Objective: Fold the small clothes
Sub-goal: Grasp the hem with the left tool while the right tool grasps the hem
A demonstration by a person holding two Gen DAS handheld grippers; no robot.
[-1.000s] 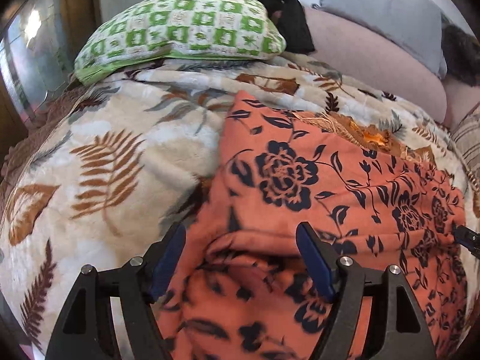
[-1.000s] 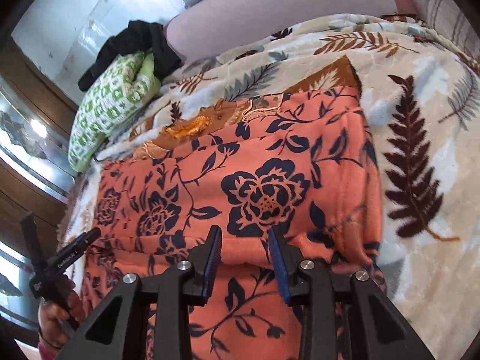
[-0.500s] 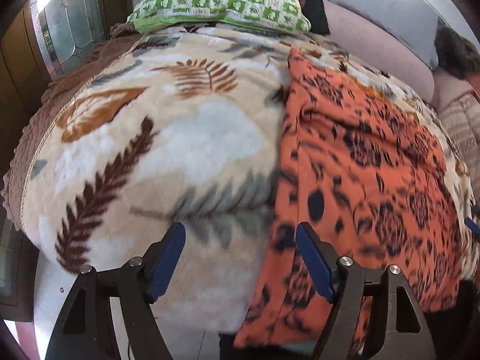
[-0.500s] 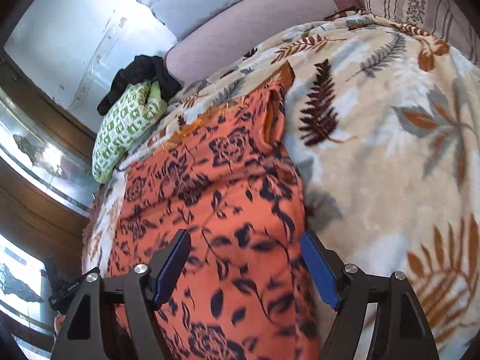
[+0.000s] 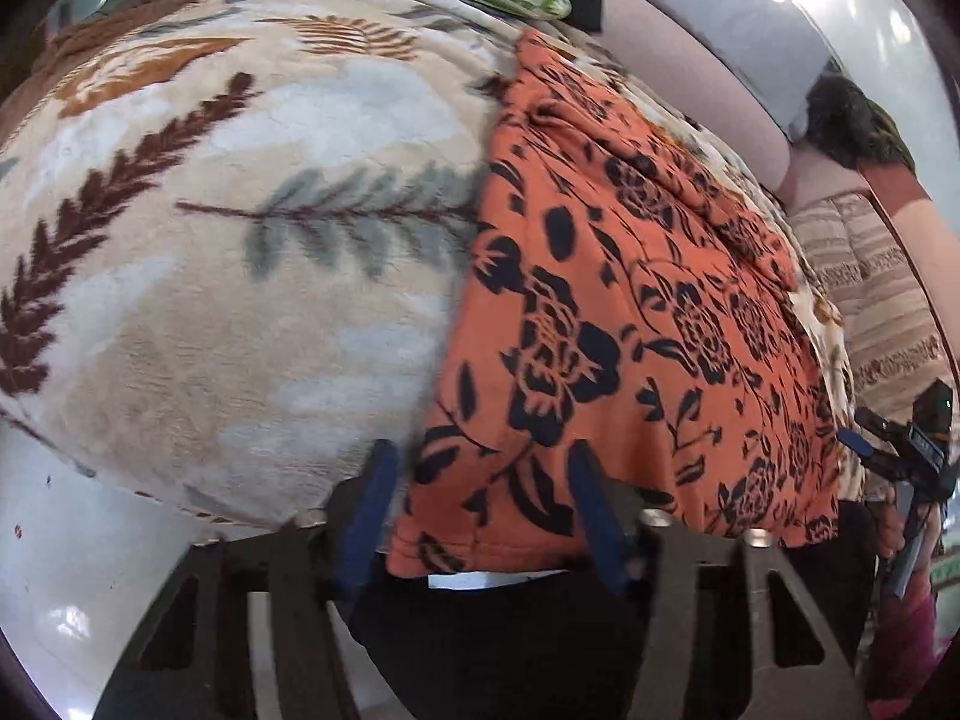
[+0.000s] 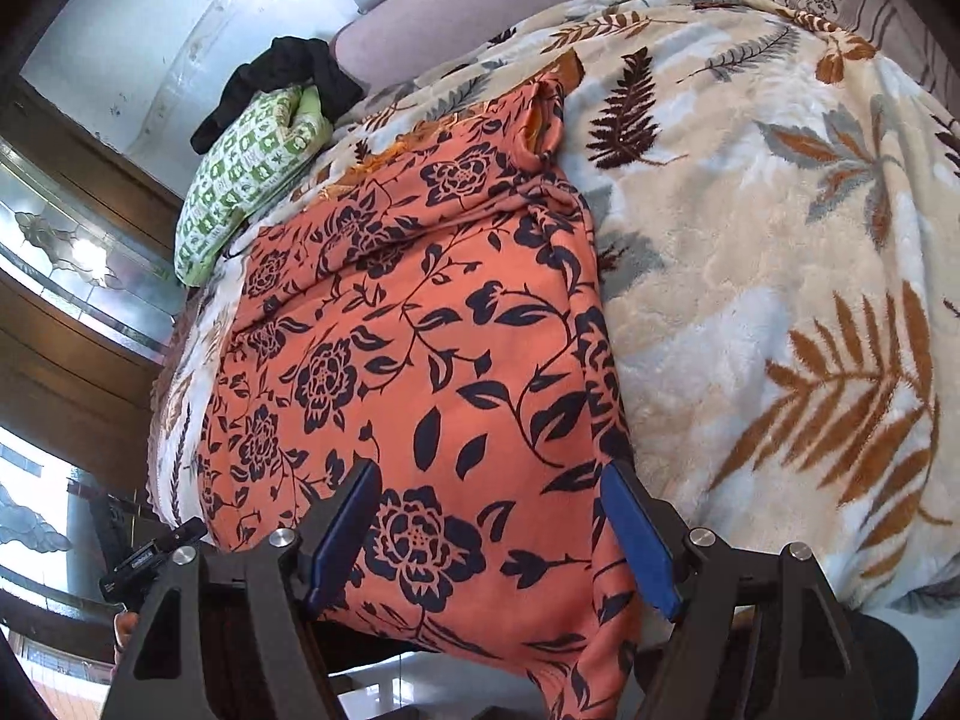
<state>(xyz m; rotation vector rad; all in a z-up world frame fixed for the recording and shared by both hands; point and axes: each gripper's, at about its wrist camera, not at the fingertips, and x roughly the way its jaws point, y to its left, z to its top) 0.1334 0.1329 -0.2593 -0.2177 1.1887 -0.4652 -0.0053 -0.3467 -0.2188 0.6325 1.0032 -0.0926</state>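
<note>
Two grippers work the near edge of a bed, one at each lower corner of an orange garment (image 5: 630,312) printed with dark blue flowers. It lies lengthwise on a cream fleece blanket (image 5: 228,276) patterned with brown, rust and grey fern leaves, its near hem hanging a little over the bed's edge.

From the left wrist camera, the left gripper (image 5: 483,510) has its blue-padded jaws closing around the garment's lower left corner; the cloth is between them, but the pads are not pressing on it. At the right edge of that view the right gripper (image 5: 900,456) shows as a dark shape beside the garment's other corner.

From the right wrist camera, the right gripper (image 6: 489,531) stands with its jaws wide apart, the garment's lower right corner and a large flower print lying between the pads, untouched by them. The left gripper (image 6: 150,558) shows small at the lower left.

At the far end of the bed lies a green-and-white checked pillow (image 6: 246,174) with a black cloth (image 6: 282,78) bundled against it. A pale pink bolster (image 6: 480,6) runs along the head, and a beige striped pillow (image 5: 870,300) sits at the garment's right. Wood-framed patterned glass panels (image 6: 66,252) line the wall beside the bed. Nothing lies on top of the garment.
</note>
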